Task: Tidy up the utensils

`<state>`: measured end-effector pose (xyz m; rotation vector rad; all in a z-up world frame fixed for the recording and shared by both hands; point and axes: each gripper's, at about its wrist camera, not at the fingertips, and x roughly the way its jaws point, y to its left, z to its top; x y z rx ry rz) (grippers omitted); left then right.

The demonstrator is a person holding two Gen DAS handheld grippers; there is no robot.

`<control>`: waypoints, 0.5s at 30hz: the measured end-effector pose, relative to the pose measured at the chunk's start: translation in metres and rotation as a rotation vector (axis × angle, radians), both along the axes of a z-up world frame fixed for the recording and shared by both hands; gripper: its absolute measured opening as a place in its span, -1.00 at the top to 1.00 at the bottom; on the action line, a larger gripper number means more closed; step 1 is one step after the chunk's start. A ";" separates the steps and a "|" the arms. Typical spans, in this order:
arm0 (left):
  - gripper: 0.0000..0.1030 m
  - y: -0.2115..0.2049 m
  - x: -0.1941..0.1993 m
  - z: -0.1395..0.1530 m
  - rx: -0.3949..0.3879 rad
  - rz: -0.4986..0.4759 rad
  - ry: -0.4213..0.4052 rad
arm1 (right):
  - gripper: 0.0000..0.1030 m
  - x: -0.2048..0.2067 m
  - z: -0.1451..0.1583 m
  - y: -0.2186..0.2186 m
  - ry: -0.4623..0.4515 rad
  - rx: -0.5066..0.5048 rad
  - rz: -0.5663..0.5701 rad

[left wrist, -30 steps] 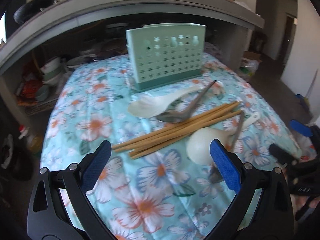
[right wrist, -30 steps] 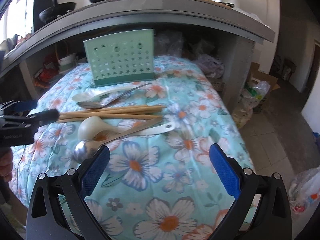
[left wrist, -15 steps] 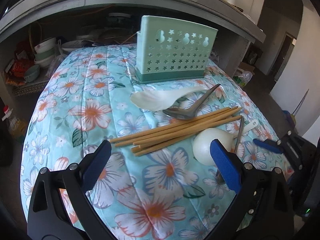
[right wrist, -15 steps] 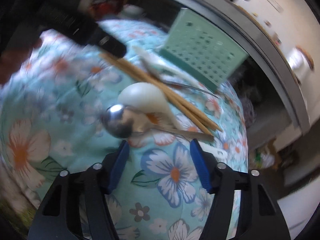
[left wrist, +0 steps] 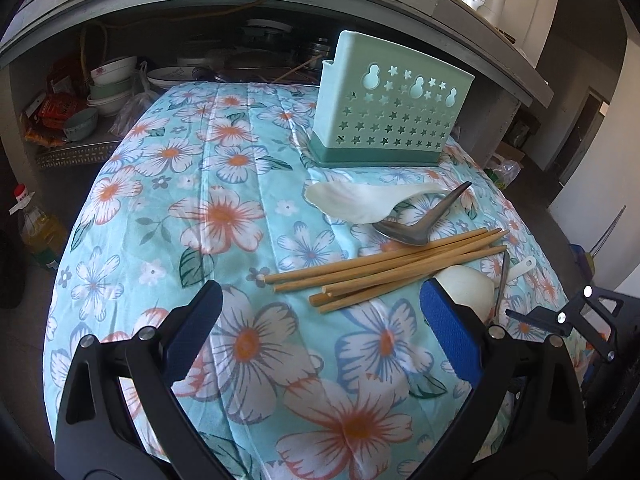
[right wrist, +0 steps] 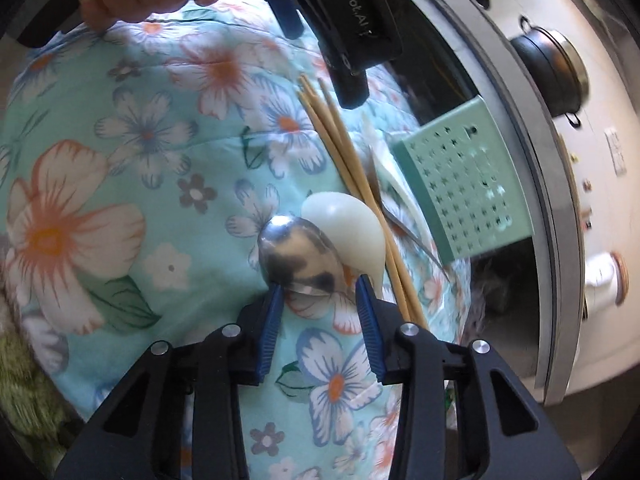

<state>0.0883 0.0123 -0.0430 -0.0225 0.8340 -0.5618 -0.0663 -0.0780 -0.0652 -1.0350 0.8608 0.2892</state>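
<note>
My left tongs [left wrist: 320, 324] stand wide open at the bottom of the left wrist view and grip nothing; they hang above the flowered cloth [left wrist: 224, 216] that covers the counter. In this view I see that the green holder [left wrist: 390, 114] stands upright in the upper right of the frame, and I see nothing standing in it, so I judge that no utensil is sorted yet. In front of it lie the white rice paddle [left wrist: 362, 202], the metal spoon [left wrist: 416, 226] and the bundle of chopsticks [left wrist: 384, 266], all in the middle right. The white ladle [left wrist: 466, 290] lies just behind my right finger pad.

In the right wrist view my right tongs [right wrist: 320, 292] are partly closed, low in the centre. The blue pads sit on both sides of the neck of a steel spoon [right wrist: 300, 256], but I cannot tell if they press it already. The white ladle touches this spoon on its right side, and the chopsticks run just beside it. The holder is at the right of the frame, well apart. I think the first pick is only beginning; all pieces are left to place.
</note>
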 end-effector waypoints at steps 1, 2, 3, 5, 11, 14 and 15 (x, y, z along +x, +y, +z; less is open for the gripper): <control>-0.86 0.000 -0.001 0.000 0.001 -0.001 -0.001 | 0.26 0.001 0.001 0.000 0.006 0.000 0.018; -0.86 0.000 -0.001 0.000 0.003 -0.004 0.000 | 0.25 0.004 0.002 0.000 0.005 -0.003 0.029; -0.83 0.000 -0.003 0.001 0.003 -0.009 -0.001 | 0.23 0.004 0.003 0.001 0.007 -0.003 0.038; -0.83 -0.003 -0.007 0.003 0.000 -0.030 -0.004 | 0.23 0.005 0.002 0.003 0.011 0.006 0.036; -0.43 -0.020 -0.024 0.012 -0.045 -0.165 0.013 | 0.23 0.005 0.011 -0.017 0.018 0.144 -0.136; -0.26 -0.034 -0.036 0.011 -0.038 -0.254 0.022 | 0.20 -0.004 0.019 -0.041 0.017 0.245 -0.287; -0.20 -0.040 -0.040 0.010 -0.029 -0.281 0.021 | 0.20 -0.007 0.022 -0.050 0.013 0.278 -0.335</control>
